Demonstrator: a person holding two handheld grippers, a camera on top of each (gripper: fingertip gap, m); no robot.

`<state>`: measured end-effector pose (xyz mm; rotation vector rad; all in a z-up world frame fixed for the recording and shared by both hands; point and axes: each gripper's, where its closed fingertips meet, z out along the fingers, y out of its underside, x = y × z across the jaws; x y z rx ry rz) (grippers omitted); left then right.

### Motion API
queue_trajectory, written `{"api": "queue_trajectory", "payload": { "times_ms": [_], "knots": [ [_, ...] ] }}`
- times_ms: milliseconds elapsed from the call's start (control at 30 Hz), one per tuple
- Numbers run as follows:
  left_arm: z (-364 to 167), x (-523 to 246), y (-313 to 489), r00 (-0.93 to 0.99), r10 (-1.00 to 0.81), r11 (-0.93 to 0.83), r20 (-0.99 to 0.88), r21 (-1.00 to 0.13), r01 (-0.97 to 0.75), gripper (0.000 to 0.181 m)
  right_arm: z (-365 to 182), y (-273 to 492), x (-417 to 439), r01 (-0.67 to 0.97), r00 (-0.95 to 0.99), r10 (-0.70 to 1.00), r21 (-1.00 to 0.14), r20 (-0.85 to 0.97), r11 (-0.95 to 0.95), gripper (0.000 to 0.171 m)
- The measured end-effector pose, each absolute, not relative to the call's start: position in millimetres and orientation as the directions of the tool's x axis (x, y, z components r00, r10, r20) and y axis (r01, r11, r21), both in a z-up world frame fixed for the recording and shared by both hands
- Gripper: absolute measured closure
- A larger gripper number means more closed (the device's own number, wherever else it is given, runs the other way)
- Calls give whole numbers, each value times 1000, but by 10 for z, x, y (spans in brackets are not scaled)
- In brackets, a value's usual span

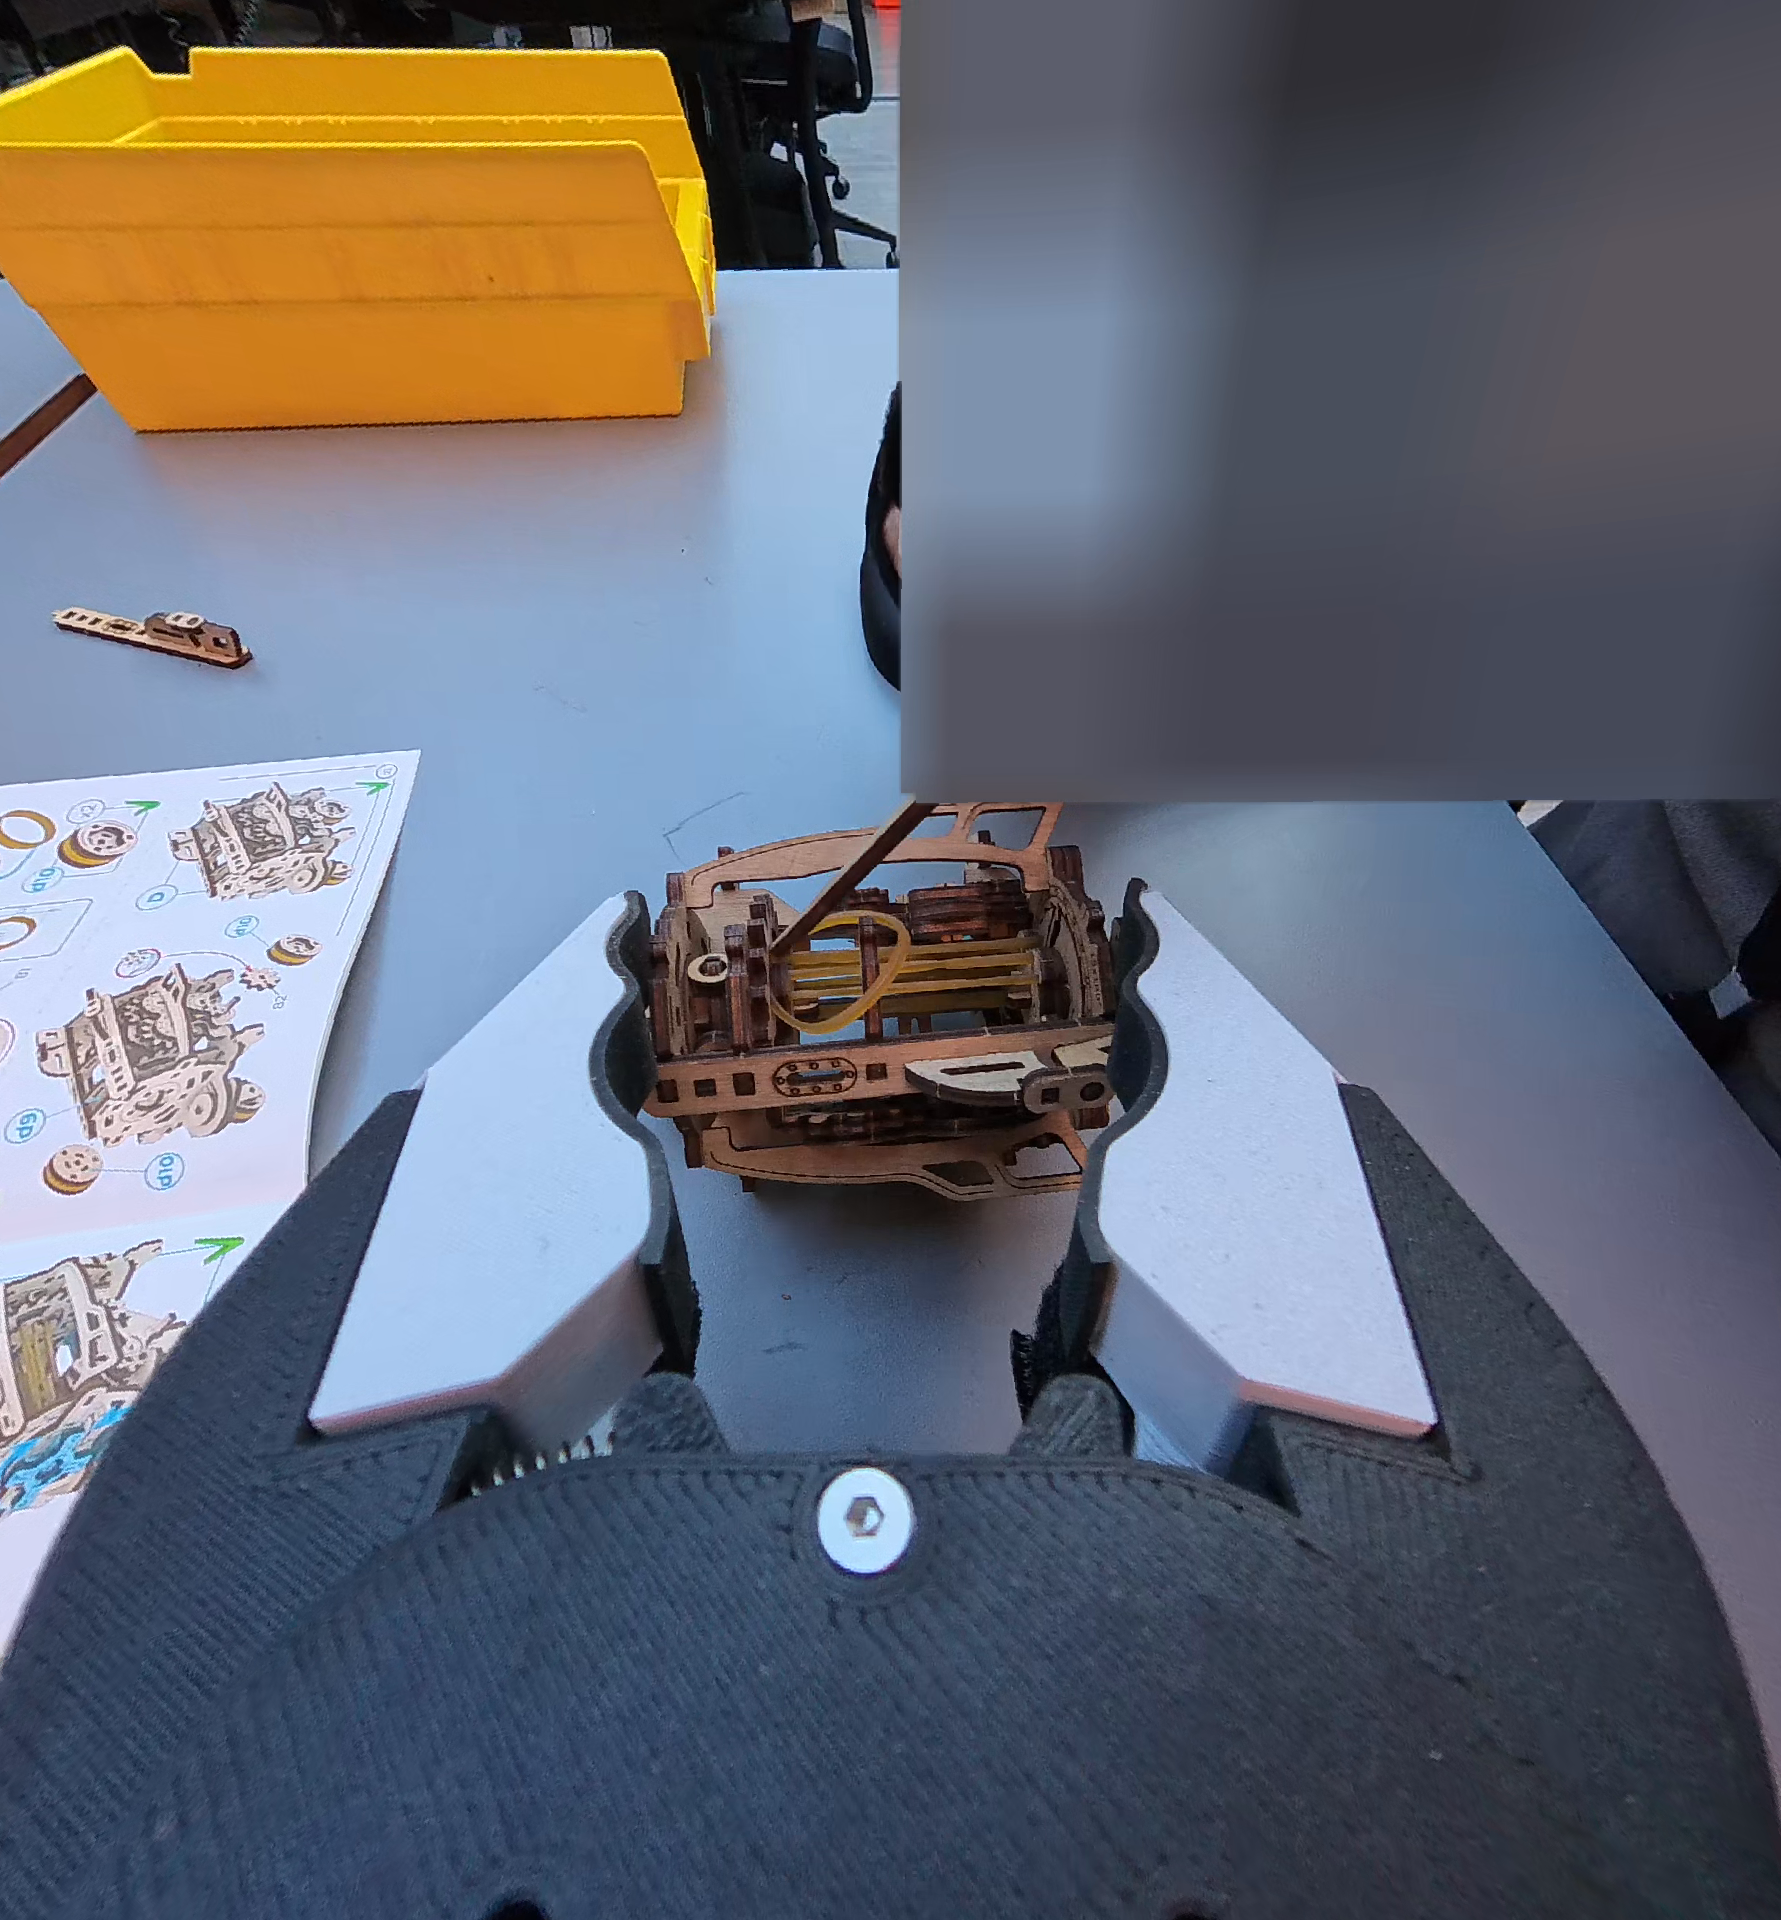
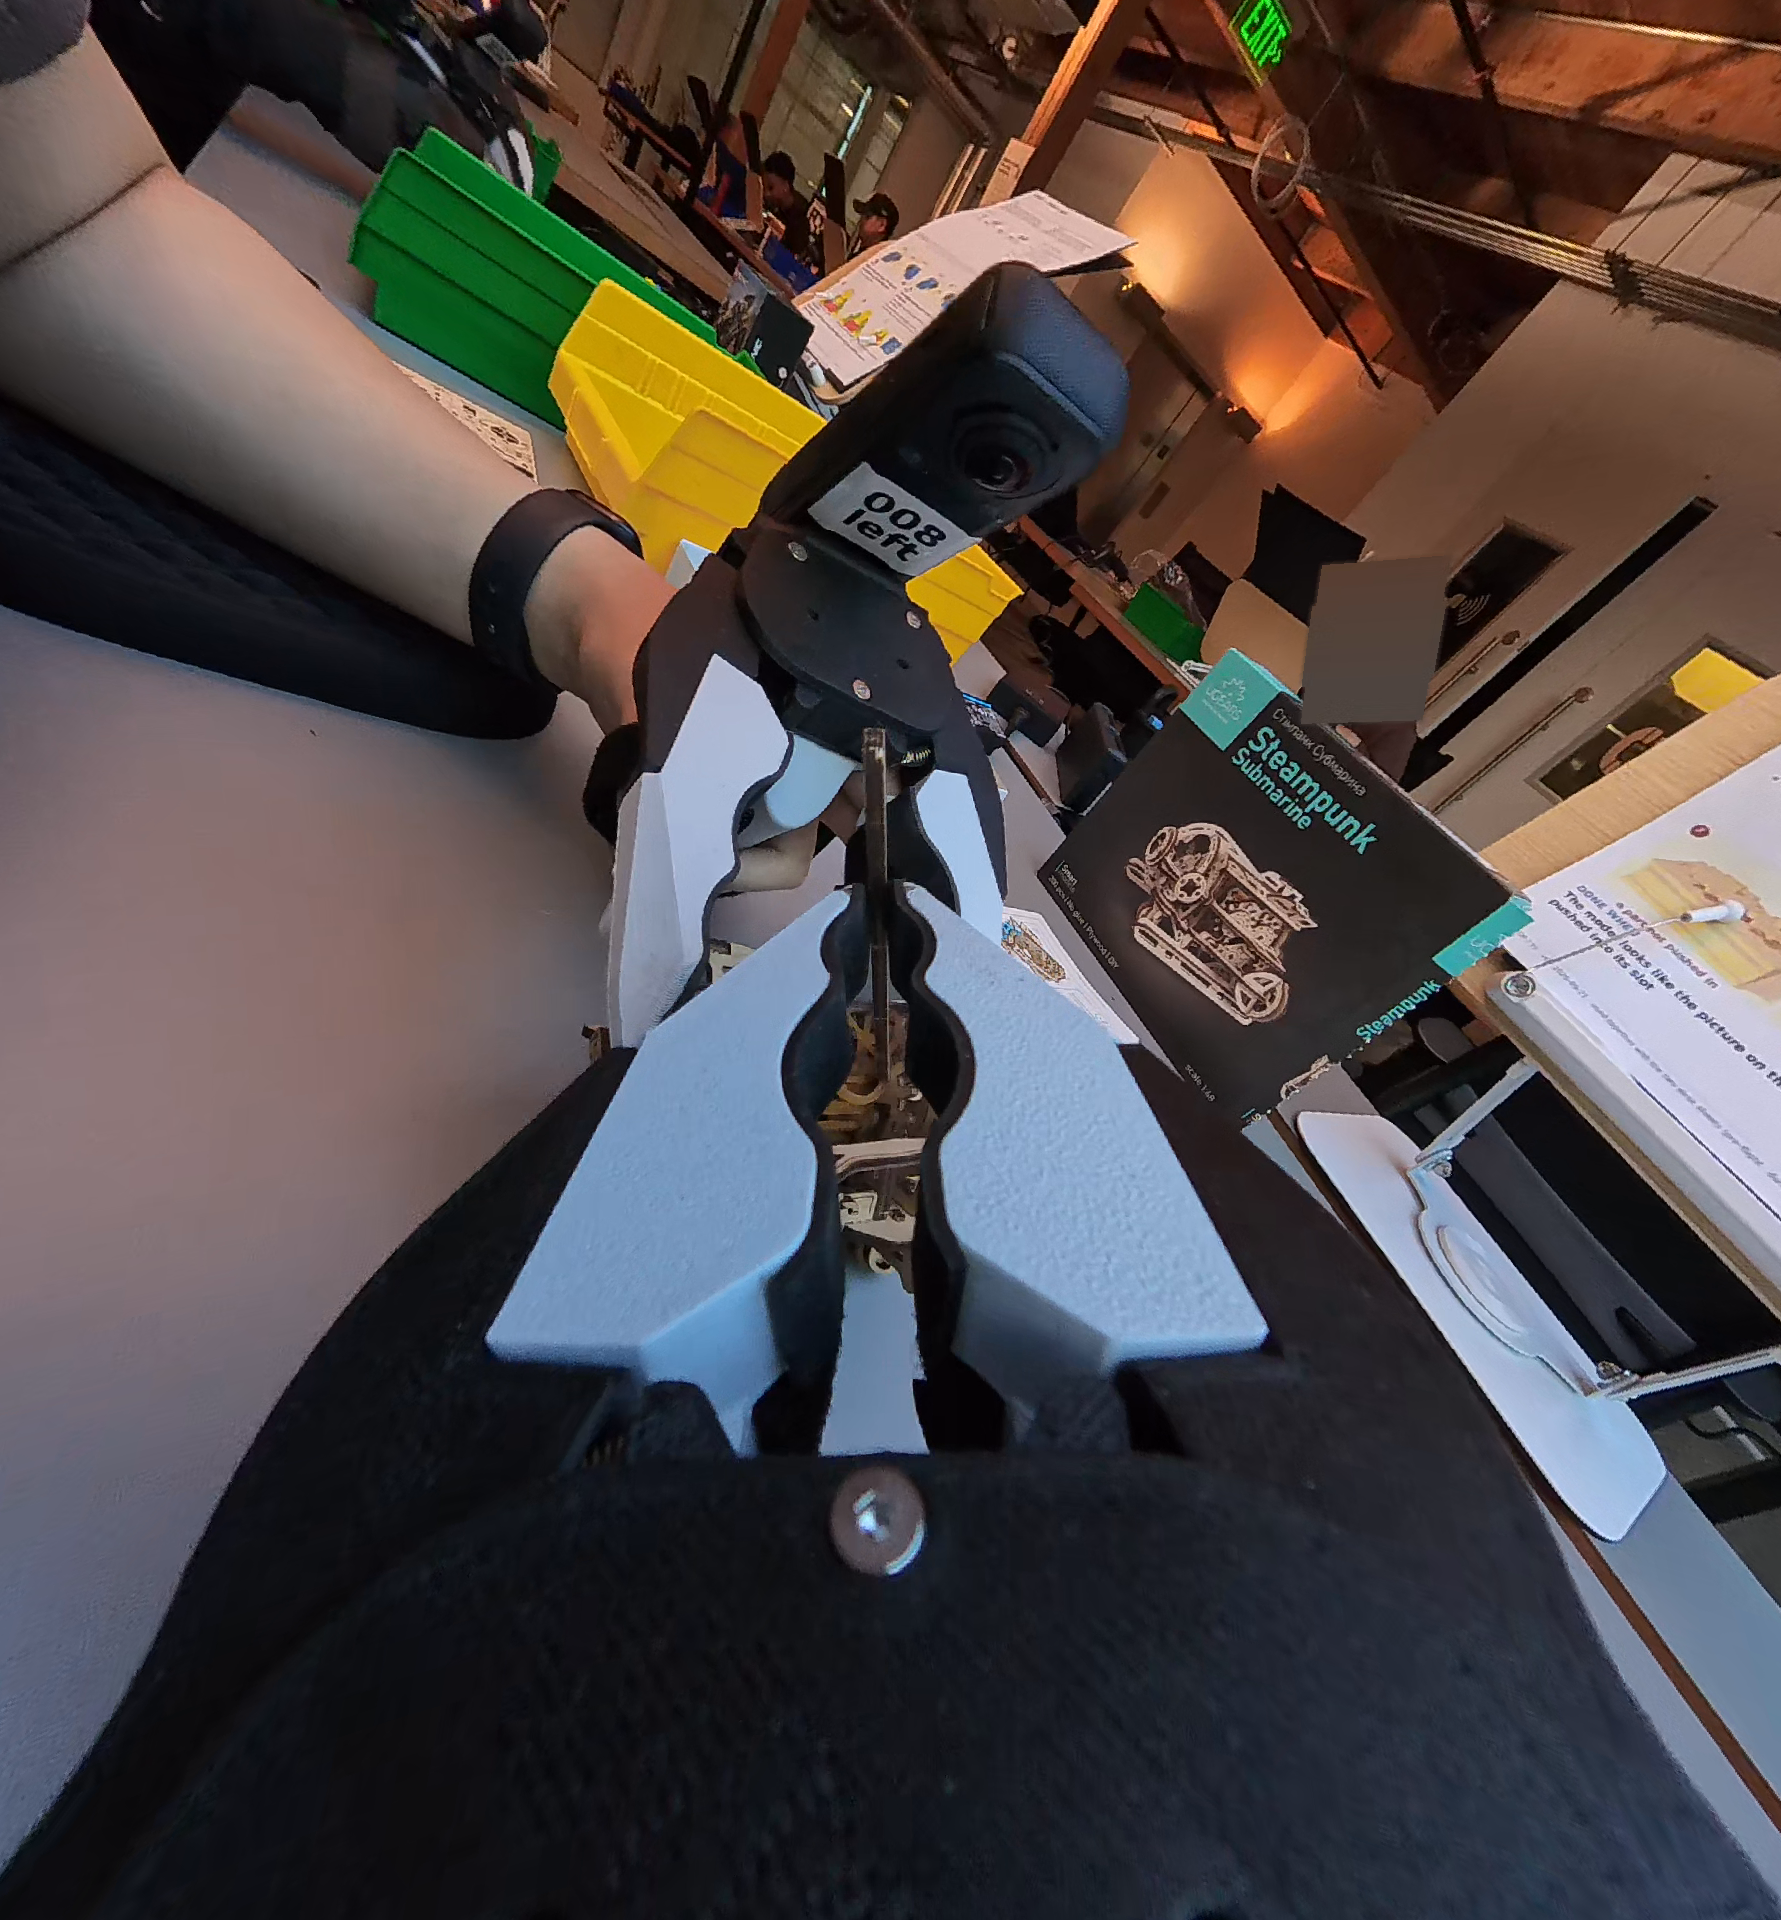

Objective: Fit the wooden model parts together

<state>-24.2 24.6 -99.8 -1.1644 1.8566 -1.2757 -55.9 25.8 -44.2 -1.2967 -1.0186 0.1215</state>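
Note:
The wooden model [image 1: 865, 1081], a brown laser-cut block with yellow rubber bands [image 1: 969, 977] strung inside, rests on the grey table. My left gripper [image 1: 883, 920] is shut on it, one finger against each side. My right gripper [image 2: 878, 909] is shut on a thin dark wooden stick [image 2: 875, 821]. In the left wrist view the stick [image 1: 844, 883] comes down from the upper right, and its tip sits inside the model by a loose rubber band loop [image 1: 792, 1013]. Part of the model [image 2: 870, 1101] shows through the gap between the right fingers. The left gripper's white finger [image 2: 678, 831] stands just beyond.
A yellow bin [image 1: 346, 260] stands at the back left, with a small loose wooden part [image 1: 153, 636] in front of it. A printed instruction sheet [image 1: 138, 987] lies at the left. The kit box [image 2: 1270, 894], a clipboard stand [image 2: 1696, 987], green bins [image 2: 450, 249] and a person's forearm [image 2: 242, 416] are nearby.

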Motion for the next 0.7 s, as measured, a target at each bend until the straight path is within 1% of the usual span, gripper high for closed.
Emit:
{"api": "queue_trajectory", "payload": {
  "times_ms": [167,367,700],
  "knots": [
    [-998,-242,247,-437,-899,154,5,-933,-326,93,-441,274,-549,418,600,616,-856,511,304,171],
    [-998,-242,247,-437,-899,154,4,-933,-326,93,-402,317,-479,305,653,655,-923,381,233,171],
    [-999,-240,245,-437,-899,154,3,-933,-324,93,-375,369,-397,138,689,702,-984,179,116,171]
  ]
}}
